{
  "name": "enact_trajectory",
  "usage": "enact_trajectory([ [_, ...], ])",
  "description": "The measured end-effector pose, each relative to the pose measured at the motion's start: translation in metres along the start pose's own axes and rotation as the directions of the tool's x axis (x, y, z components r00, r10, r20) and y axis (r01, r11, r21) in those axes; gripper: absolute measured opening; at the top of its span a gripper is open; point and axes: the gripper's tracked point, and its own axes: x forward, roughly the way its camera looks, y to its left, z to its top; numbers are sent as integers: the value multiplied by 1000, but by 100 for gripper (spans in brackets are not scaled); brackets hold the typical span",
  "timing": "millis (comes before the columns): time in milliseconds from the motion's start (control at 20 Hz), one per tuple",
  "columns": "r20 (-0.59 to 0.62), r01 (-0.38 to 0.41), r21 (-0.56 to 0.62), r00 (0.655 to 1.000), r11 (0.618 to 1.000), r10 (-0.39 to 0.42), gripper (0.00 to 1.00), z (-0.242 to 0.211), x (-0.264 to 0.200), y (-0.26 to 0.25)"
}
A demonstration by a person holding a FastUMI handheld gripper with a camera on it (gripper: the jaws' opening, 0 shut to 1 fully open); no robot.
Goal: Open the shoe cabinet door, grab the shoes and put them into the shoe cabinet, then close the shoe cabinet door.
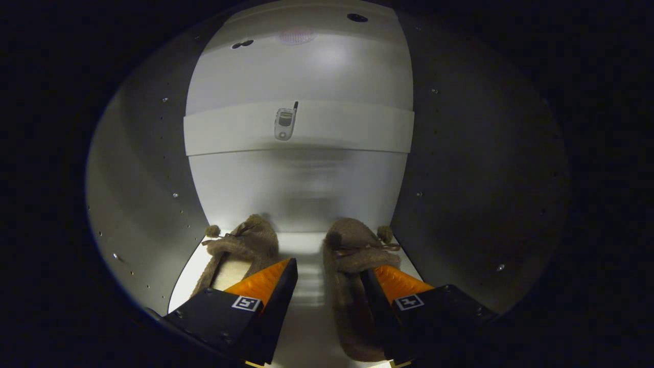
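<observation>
While the jaws gape empty, they half-hide both slippers (352, 255) — heels cut off.

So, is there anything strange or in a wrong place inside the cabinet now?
Yes. A small flip phone lies on the upper shelf of the shoe cabinet, an odd item there. Below, the two brown slippers sit side by side, and the gripper is open with nothing between its fingers.

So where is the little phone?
In the gripper view, the phone lies on the white shelf inside the cabinet, above and beyond the two fuzzy slippers that flank the open hand-held gripper.
</observation>
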Motion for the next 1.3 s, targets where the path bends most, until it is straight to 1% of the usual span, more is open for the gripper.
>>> enact_trajectory([
  [150,9,-1,10,1000,1000,1,80,1,-15,0],
  [200,23,-4,22,1000,1000,4,81,4,-22,0],
  [450,143,-13,19,990,1000,10,82,32,-78,2],
  [500,157,-17,22,987,1000,14,84,35,-92,3],
  [600,183,-22,42,983,999,14,86,37,-126,-2],
  [750,231,-52,94,972,994,29,91,36,-183,-6],
  [900,269,-52,108,963,993,21,100,32,-240,-14],
  [1100,333,-63,92,942,994,29,100,29,-319,-23],
  [1300,352,-118,63,932,991,89,99,18,-392,-27],
])
